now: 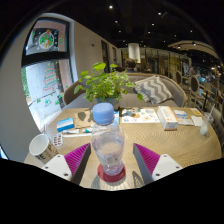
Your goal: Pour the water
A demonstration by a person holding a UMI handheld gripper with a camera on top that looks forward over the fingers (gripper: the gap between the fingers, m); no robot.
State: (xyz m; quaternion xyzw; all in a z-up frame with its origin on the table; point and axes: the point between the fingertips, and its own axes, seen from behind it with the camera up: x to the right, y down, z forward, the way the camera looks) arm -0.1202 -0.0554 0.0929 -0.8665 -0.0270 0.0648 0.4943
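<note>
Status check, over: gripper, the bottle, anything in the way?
Gripper open, fingers flanking water bottle. Bottle upright on table, blue cap on. Paper cup beside left finger; potted plant beyond.

We see the gripper with its two magenta pads set apart, a clear water bottle with a blue cap standing upright between them on a red coaster. Whether the pads touch the bottle we cannot tell. Near left of the left finger stands a paper cup. Beyond the bottle we find a leafy potted plant on the wooden table, with books and papers lying far right. A poster hangs on the left wall.
</note>
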